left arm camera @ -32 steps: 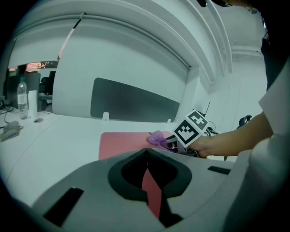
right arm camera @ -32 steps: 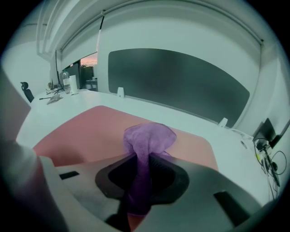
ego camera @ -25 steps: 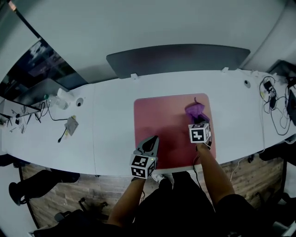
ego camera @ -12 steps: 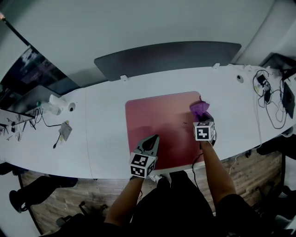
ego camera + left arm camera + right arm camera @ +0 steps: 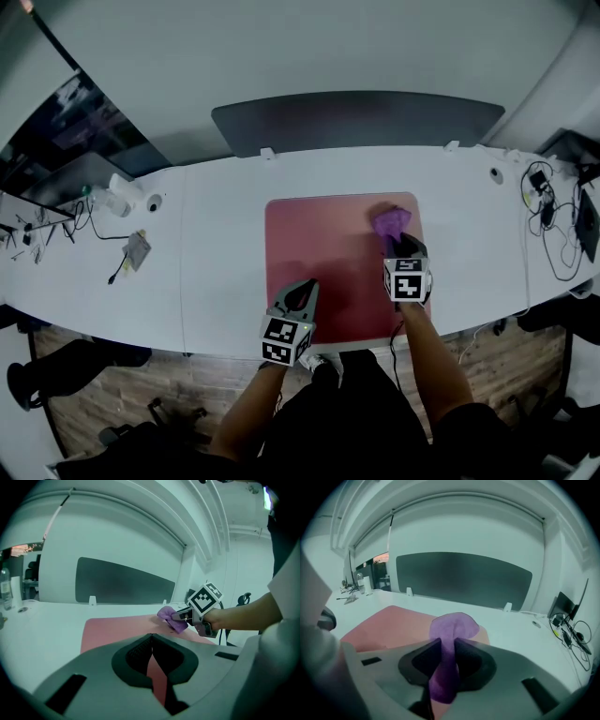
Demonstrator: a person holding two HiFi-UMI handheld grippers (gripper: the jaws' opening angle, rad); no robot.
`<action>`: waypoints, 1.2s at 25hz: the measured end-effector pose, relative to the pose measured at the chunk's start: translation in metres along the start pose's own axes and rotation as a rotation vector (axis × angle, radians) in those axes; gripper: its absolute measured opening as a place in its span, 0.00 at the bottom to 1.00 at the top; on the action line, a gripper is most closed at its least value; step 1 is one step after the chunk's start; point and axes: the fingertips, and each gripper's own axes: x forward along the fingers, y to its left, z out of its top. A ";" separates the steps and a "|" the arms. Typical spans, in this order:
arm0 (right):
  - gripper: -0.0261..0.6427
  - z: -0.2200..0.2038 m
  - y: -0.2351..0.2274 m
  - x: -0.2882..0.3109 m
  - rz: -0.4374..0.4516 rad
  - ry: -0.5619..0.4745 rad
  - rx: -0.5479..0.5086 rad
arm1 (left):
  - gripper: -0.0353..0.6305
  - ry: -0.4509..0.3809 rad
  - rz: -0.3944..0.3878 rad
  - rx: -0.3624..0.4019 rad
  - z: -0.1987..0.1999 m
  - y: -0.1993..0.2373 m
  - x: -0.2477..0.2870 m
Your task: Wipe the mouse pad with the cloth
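Table: I am looking steeply down on a white table with a pink mouse pad lying flat near its front edge. Every place below is given from that mouse pad.
Far left of the mouse pad: a clear bottle is standing well away toward the table's end, and I cannot tell what it is holding. Nearer in, a small flat grey device with a cable is lying on the white top.
Markings: the only print I am making out is the black-and-white square markers on each gripper's cube.
Left gripper: I am holding the left gripper over the mouse pad's front left part. Its jaws are meeting at the tips with nothing between them.
Cloth: the purple cloth is sitting bunched on the mouse pad's back right corner, and one fold is running back between the right gripper's jaws.
Right gripper: the right gripper is clamping that fold, just in front of the bunch, by the mouse pad's right edge.
Behind the mouse pad: a dark curved panel is standing along the table's back edge.
Far right of the mouse pad: black cables are lying tangled, well apart from it.
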 end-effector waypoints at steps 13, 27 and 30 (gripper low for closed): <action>0.18 0.013 0.183 -0.011 0.269 0.001 -0.132 | 0.09 -0.030 0.133 -0.053 -0.032 0.038 -0.067; 0.18 -0.031 0.319 -0.018 0.444 0.126 -0.352 | 0.09 -0.033 0.242 -0.135 -0.075 0.069 -0.123; 0.18 -0.034 0.317 -0.013 0.419 0.134 -0.365 | 0.09 -0.030 0.248 -0.143 -0.080 0.072 -0.125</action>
